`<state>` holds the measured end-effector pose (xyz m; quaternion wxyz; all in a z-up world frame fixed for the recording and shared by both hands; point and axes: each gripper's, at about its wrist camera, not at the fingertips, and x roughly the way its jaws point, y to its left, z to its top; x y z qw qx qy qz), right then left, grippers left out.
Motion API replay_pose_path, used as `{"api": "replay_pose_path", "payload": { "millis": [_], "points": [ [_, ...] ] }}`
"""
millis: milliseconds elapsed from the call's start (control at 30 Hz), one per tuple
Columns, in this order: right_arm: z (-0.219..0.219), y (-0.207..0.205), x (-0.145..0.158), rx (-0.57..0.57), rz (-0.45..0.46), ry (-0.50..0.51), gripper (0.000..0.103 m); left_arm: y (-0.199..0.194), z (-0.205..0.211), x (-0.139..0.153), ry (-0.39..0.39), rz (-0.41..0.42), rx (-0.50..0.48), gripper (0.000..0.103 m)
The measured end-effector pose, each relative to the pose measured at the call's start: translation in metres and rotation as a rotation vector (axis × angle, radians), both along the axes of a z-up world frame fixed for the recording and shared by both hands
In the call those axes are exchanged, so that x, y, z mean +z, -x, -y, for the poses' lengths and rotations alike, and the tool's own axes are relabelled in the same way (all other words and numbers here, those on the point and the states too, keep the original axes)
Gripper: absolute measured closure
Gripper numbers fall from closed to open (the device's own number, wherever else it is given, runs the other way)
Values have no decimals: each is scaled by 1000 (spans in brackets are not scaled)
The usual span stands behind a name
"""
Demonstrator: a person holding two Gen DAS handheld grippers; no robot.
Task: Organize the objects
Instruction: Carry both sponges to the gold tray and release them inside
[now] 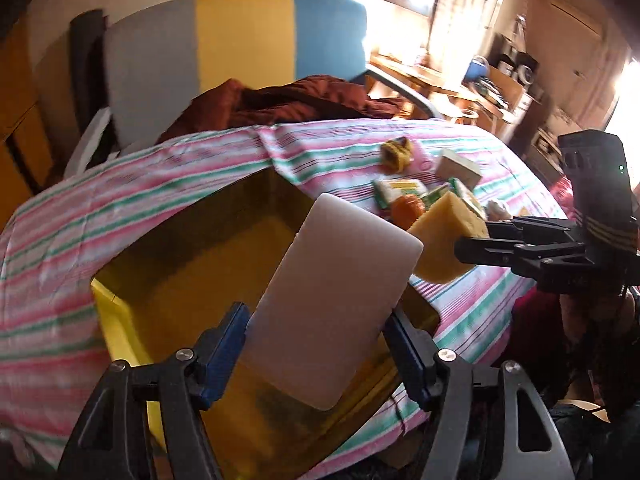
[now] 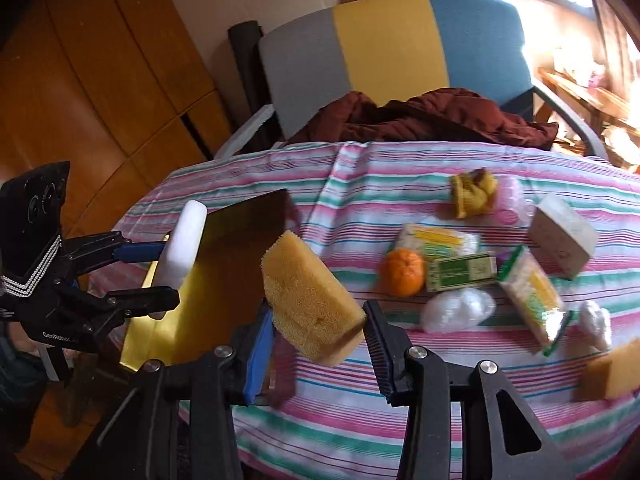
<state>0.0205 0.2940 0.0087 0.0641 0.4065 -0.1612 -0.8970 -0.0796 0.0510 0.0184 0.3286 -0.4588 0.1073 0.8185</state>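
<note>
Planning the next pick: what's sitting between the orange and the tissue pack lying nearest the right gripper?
In the right wrist view, a green carton lies between the orange and that tissue pack.

Box (image 2: 188, 300) left of orange (image 2: 403, 272) (both on tablecloth (image 2: 360, 400))

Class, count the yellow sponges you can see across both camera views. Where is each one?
2. One yellow sponge sits between the right gripper fingers, above the striped tablecloth; another sponge lies at the cloth's right edge. Others may be hidden.
</note>
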Motion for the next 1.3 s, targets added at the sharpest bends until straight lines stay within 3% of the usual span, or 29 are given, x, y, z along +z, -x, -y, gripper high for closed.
{"api": "replay_pose_path", "payload": {
  "millis": [200,300,367,433,567,700,900,1167,1300],
  "points": [
    [75,29,-19,170,47,75,56,-6,58,-44,34,50,259,30],
    [103,37,-24,220,66,81,39,-8,76,-58,32,74,336,25],
    [118,37,-24,245,69,71,34,-12,83,-64,39,62,376,22],
    [127,35,-25,265,71,71,15,-18,90,-62,36,60,388,20],
    [129,29,-23,245,65,30,13,-25,98,-58,0,37,438,20],
    [131,21,-19,203,38,-52,0,-32,95,-47,-21,-35,469,20],
    [135,11,-16,133,-28,-219,0,-44,82,-28,-41,-123,484,20],
    [124,8,-13,36,-64,-363,0,-49,61,-29,-46,-91,456,21],
    [117,6,-12,11,-68,-375,0,-51,52,-30,-48,-84,433,21]
  ]
}}
